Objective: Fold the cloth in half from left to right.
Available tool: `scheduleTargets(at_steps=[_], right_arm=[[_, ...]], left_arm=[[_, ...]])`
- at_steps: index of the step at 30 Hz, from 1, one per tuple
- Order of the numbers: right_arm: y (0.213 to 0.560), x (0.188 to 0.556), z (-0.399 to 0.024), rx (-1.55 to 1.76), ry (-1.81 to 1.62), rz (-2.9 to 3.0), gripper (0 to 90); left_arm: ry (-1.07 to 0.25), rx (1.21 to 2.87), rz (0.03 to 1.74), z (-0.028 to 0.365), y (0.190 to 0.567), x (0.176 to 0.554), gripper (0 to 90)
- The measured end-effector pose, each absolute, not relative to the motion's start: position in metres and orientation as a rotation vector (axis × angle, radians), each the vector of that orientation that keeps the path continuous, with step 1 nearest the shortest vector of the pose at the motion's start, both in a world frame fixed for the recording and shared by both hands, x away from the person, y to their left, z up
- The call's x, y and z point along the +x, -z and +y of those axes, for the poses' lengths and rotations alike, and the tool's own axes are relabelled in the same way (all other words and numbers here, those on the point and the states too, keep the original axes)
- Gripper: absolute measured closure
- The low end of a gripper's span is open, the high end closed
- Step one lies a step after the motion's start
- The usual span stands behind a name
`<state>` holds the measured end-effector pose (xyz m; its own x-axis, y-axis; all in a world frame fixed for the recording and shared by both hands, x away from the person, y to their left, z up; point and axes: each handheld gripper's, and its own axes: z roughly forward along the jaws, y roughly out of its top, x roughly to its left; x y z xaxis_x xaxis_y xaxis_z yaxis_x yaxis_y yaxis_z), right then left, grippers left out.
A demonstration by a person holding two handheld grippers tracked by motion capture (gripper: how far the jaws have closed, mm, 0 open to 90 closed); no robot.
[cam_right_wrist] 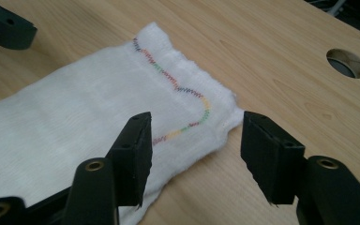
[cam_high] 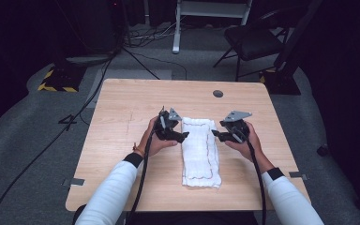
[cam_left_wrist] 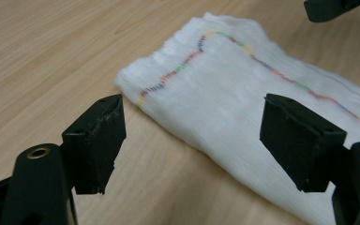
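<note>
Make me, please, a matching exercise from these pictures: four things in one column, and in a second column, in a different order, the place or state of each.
Things:
1. white cloth
2. left gripper
3. round hole
4. black chair

Places or states:
A. on the floor beyond the table
B. open, at the left edge of the cloth
C. folded long, flat in the middle of the table
D. in the tabletop near its far edge

Pairs: 1-C, 2-B, 3-D, 4-A
</note>
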<state>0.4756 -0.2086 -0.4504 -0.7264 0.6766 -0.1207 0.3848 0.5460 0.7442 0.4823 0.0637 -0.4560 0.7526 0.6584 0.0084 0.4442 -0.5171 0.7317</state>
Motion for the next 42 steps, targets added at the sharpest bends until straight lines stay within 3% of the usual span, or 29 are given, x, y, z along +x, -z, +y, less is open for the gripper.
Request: scheduleTargets(at_steps=[11, 18, 23, 26, 33, 37, 42], right_arm=[[0.471, 0.523, -0.195, 0.998, -0.949, 2.406, 48.6], [0.484, 0.539, -0.191, 1.063, -0.919, 2.429, 44.4], [0.489, 0.543, -0.191, 1.09, -0.945, 2.457, 47.7], [0.489, 0.543, -0.191, 1.084, -0.983, 2.492, 61.3], [0.487, 0.543, -0.187, 1.071, -0.991, 2.549, 79.9], [0.486, 0.54, -0.183, 1.018, -0.956, 2.541, 83.5], [0.486, 0.539, -0.18, 1.003, -0.926, 2.493, 84.5]], left_arm=[[-0.353, 2.247, 0.956, 0.044, 0.485, 0.531, 22.8], [-0.284, 2.23, 0.97, 0.047, 0.497, 0.54, 18.5], [-0.282, 2.252, 0.958, 0.046, 0.495, 0.541, 19.1], [-0.25, 2.271, 0.905, 0.045, 0.493, 0.541, 32.5], [-0.17, 2.278, 0.833, 0.05, 0.49, 0.543, 61.6], [-0.187, 2.286, 0.789, 0.047, 0.49, 0.543, 74.1], [-0.254, 2.303, 0.792, 0.041, 0.488, 0.545, 79.0]])
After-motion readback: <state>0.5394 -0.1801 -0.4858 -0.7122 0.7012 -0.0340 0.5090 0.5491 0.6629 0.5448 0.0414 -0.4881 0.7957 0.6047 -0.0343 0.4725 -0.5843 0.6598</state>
